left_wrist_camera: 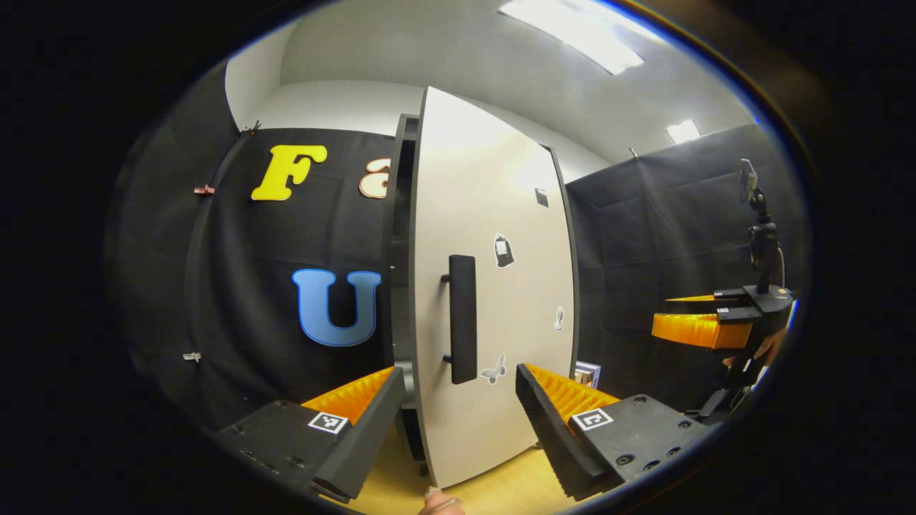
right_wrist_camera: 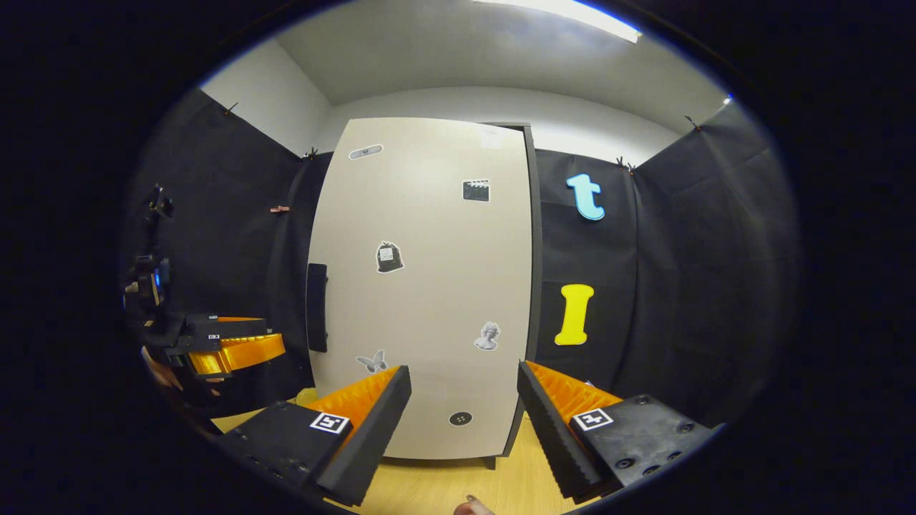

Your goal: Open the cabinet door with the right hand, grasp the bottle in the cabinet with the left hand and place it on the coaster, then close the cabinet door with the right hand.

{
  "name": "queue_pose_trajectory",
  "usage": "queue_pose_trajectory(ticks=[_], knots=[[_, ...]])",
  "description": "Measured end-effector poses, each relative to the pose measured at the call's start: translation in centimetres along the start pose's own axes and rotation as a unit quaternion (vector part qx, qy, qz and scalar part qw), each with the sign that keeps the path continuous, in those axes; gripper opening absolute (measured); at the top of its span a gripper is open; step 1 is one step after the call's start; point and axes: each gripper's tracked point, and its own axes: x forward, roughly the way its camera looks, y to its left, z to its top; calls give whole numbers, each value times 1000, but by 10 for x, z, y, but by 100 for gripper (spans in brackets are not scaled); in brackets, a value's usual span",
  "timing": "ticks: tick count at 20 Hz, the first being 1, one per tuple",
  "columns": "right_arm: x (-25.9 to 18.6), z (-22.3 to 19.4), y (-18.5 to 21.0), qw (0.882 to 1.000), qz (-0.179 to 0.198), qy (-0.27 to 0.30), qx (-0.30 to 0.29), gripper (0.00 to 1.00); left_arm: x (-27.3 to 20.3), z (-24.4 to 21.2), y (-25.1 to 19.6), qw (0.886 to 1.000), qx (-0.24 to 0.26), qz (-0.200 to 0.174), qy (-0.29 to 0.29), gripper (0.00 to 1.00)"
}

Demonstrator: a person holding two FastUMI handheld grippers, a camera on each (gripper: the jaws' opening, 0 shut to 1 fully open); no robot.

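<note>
Black-draped booth, wooden desk (right_wrist_camera: 429, 493): cabinet door (right_wrist_camera: 429, 286) near shut, bottle unseen; both tongs, left tongs (left_wrist_camera: 458, 422) and right tongs (right_wrist_camera: 461, 422), gape empty; rigid, light-swinging door, best gripped at its vertical bar handle (left_wrist_camera: 462, 318).

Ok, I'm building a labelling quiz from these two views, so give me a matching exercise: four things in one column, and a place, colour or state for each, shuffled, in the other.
Things:
1. door handle
2. butterfly sticker
3. right tool
4. wooden surface

Descriptions:
A. open, nothing between its fingers
B. pale yellow, under the cabinet
C. black upright bar
D. low on the cabinet door, beside the handle's lower end

Pairs: 1-C, 2-D, 3-A, 4-B
</note>
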Motion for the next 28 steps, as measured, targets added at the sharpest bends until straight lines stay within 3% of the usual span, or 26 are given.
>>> queue_pose_trajectory(ticks=[3, 14, 17, 28], knots=[[-3, -6, -9, 999, -21, 20, -18, 97, 2, -1, -5, 1000, -7, -4, 2, 98], [-5, -6, -11, 999, -35, 20, 0, 98, 4, -9, -13, 1000, -1, -19, 14, 98], [-4, -2, -5, 1000, -27, 12, -8, 91, 2, -10, -15, 1000, 3, -23, 15, 98], [-6, 7, -2, 1000, -23, -5, -3, 97, 2, -9, -12, 1000, -6, -20, 18, 98]])
